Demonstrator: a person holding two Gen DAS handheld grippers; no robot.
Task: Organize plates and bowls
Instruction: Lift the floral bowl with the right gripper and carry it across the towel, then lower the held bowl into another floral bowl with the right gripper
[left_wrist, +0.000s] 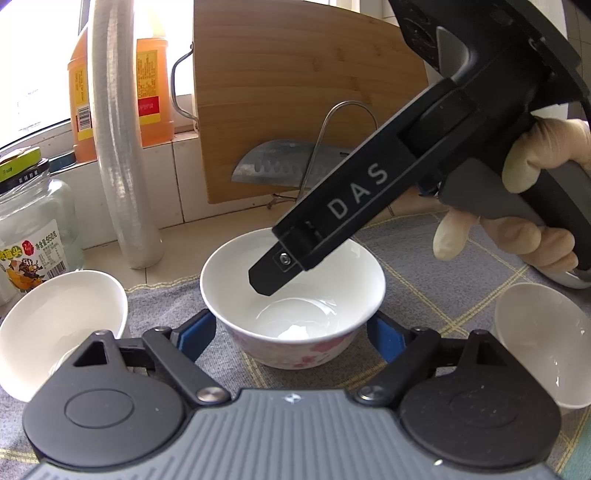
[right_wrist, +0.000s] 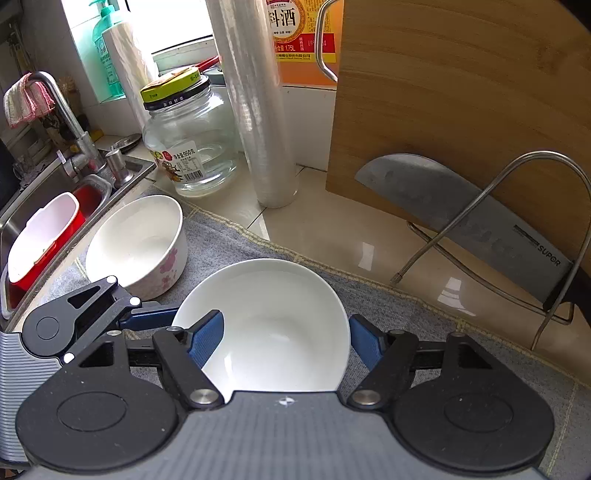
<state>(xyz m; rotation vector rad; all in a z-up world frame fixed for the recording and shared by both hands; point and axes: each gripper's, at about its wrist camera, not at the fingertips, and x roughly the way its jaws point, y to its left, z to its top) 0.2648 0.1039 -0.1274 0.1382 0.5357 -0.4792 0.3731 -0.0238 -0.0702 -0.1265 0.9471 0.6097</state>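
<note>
A white bowl with pink flowers (left_wrist: 295, 354) (right_wrist: 273, 314) sits on the grey cloth, centred in both views. My left gripper (left_wrist: 291, 332) has its blue pads (left_wrist: 201, 330) against the bowl's two sides; in the right wrist view the left gripper's pad (right_wrist: 151, 317) meets the bowl's left wall. My right gripper (right_wrist: 286, 341) hangs over the same bowl from the right. One of its fingers (left_wrist: 269, 277) dips into the opening and the other sits outside the right rim, pressing on nothing. A second bowl (left_wrist: 62, 321) (right_wrist: 136, 243) stands to the left, a third (left_wrist: 543, 339) to the right.
A glass jar (right_wrist: 192, 144), a roll of clear film (right_wrist: 258, 110) and an orange bottle (left_wrist: 151, 88) stand at the back. A bamboo cutting board (right_wrist: 461, 103) leans behind a cleaver (right_wrist: 480, 225) in a wire rack. The sink (right_wrist: 55, 221) holds a red tub at the far left.
</note>
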